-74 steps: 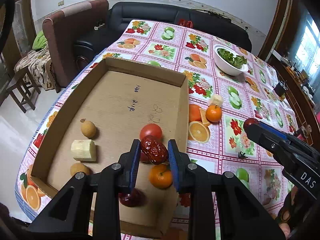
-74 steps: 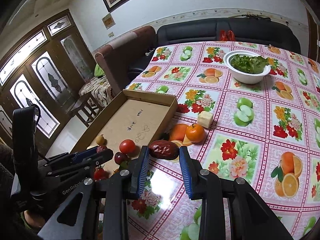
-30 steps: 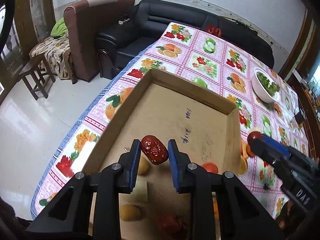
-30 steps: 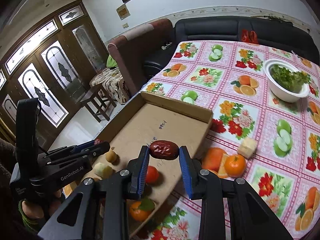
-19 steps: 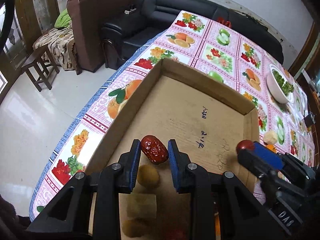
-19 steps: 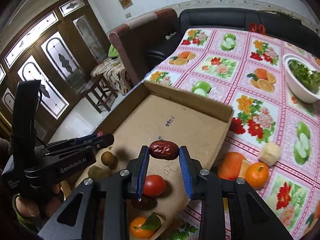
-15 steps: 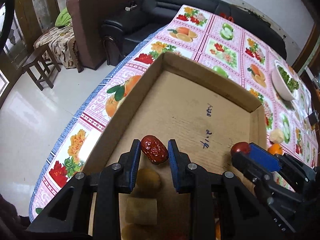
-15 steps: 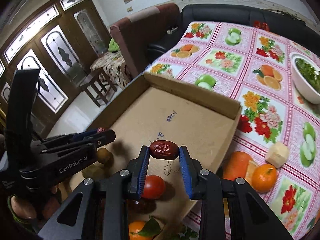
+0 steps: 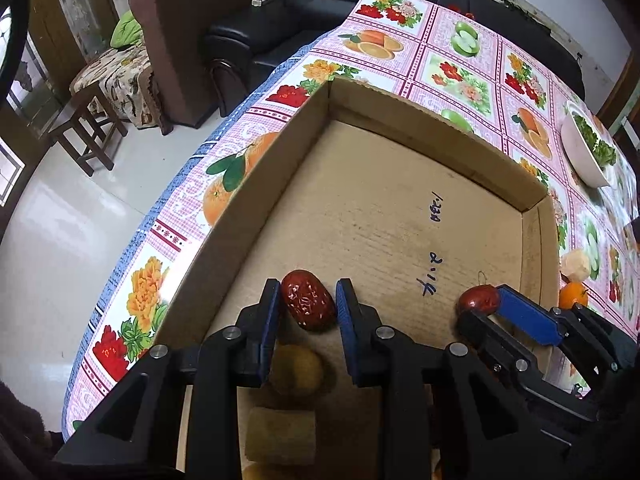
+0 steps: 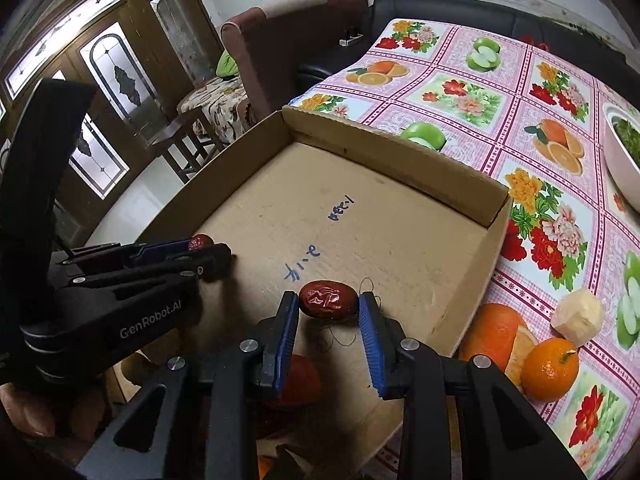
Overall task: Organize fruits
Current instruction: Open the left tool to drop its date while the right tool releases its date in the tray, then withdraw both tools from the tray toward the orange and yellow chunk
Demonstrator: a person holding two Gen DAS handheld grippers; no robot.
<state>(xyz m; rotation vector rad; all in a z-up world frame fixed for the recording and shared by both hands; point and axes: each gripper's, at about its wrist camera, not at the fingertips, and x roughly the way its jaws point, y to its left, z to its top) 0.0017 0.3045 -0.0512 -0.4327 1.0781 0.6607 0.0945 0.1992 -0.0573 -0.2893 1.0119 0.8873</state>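
Left wrist view: left tongs [image 9: 307, 307] clamp a red date [image 9: 307, 305], wrinkled, glossy, oblong, held over the near left part of the box [image 9: 256, 184]. Below the tongs lie a brownish round fruit [image 9: 298, 368] and a pale cut chunk [image 9: 280, 434] on the box floor. Right tongs [image 9: 480, 305] enter at the right, pinching a second date [image 9: 478, 299]. Step in hand, as I judge it: placing dates in the box. Next move calls for lowering to bare cardboard clear of the round fruit, then opening.

Right wrist view: right tongs [image 10: 329, 320] grip their date, dark red and creased, above the box floor near the blue writing [image 10: 316, 240]. A red fruit, probably a tomato [image 10: 298, 380], sits half hidden under the tongs. On the table [image 10: 460, 76] outside the box: an orange [image 10: 551, 369] and a pale chunk [image 10: 578, 318], not yet boxed.
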